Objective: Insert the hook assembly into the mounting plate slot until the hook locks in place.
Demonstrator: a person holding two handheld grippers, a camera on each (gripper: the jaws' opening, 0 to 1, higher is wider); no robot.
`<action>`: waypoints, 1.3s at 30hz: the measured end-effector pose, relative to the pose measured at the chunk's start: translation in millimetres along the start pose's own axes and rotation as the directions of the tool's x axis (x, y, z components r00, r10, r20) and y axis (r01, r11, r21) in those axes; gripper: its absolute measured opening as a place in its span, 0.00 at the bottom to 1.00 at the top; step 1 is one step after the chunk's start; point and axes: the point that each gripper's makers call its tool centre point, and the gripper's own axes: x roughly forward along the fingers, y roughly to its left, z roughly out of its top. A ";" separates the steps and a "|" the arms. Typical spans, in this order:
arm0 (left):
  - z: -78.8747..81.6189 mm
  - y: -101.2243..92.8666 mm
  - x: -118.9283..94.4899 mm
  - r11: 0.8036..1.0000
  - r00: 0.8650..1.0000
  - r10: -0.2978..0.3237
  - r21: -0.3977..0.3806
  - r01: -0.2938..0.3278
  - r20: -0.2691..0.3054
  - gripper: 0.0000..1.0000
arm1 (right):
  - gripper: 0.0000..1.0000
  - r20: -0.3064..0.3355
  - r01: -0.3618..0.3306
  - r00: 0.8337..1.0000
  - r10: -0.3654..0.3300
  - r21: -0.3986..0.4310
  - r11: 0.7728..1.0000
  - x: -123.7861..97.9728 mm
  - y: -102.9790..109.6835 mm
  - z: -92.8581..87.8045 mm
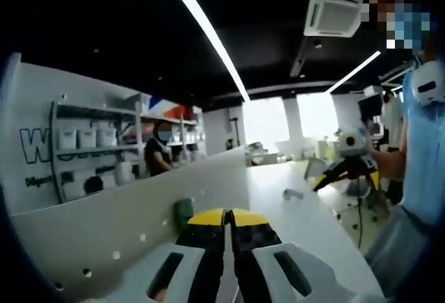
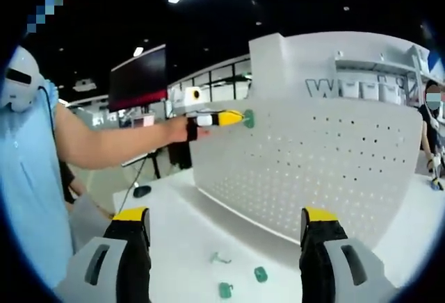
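White perforated mounting plate (image 2: 327, 164) stood upright on the white worktop (image 2: 188, 240), centre of the right gripper view. One green hook assembly (image 2: 248, 118) was held against its upper left edge by the left tool (image 2: 233, 117), jaws closed on it. Two green pieces (image 2: 260, 274) (image 2: 225, 290) and one wire clip (image 2: 220, 258) lay at lower centre, between the right tool's (image 2: 226, 230) wide-spread jaws.

Dark black ceiling (image 1: 104, 32) with long white strip lights (image 1: 208, 32); square white ceiling air-conditioner cassette (image 1: 334, 12); bright windows (image 1: 316, 115) at far end; white metal shelving unit (image 1: 90, 150) holding white boxes against white lettered wall; dark wall-mounted monitor screen (image 2: 138, 77); white tabletop (image 2: 174, 226); person standing by shelves (image 1: 158, 153).
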 end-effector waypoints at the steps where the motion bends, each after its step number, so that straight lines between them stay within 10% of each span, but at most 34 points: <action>1: -0.9 1.3 0.4 1.000 1.000 -0.001 -0.001 0.001 -0.004 0.02 | 0.91 0.001 0.002 1.000 -0.002 0.000 1.000 -0.4 -0.4 0.0; 20: -7.2 -0.5 2.6 0.997 0.999 0.034 0.077 -0.031 -0.036 0.05 | 0.90 -0.002 0.002 1.000 -0.002 -0.001 1.000 -0.5 -0.9 -1.8; 39: -3.1 -2.5 4.6 0.995 0.997 0.056 0.080 -0.052 -0.048 0.29 | 0.90 0.010 -0.006 1.000 0.006 -0.011 1.000 -6.2 -0.6 2.9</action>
